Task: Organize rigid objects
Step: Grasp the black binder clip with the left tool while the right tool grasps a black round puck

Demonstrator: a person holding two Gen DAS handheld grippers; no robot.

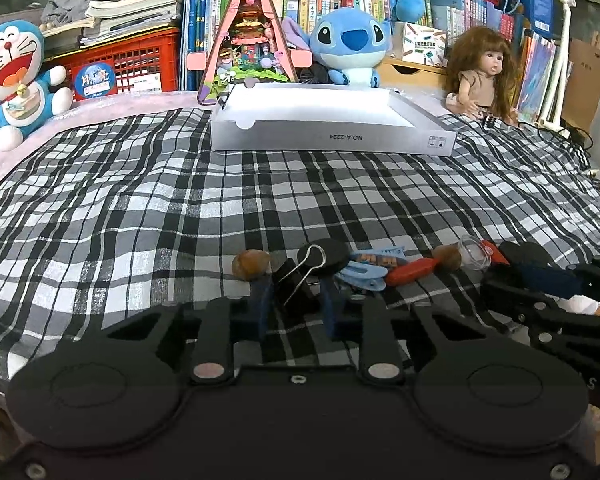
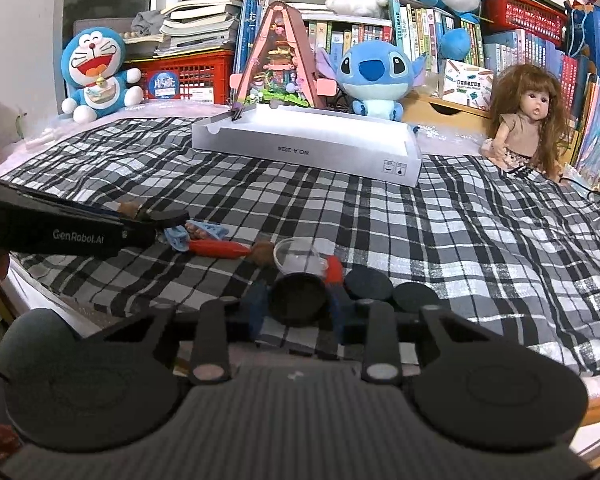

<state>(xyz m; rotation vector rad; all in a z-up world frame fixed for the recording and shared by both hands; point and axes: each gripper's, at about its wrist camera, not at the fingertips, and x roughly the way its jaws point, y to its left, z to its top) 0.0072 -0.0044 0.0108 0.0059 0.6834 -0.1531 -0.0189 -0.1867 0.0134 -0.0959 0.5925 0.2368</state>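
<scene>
- Left gripper is clamped on a black binder clip, wire handle sticking up.
- Right gripper is pinched round a black disc, low on the plaid cloth.
- Two more discs sit just right of it; a clear cup lies behind.
- White tray sits well back, by the plushies.

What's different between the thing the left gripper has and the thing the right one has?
The left gripper is closed on a black binder clip, angular, with a thin wire handle sticking up; the right gripper is closed on a black round lid-like piece, smooth and handle-free. The clip looks narrower than the round piece. Both are black, and both lie low over the checked cloth.
</scene>
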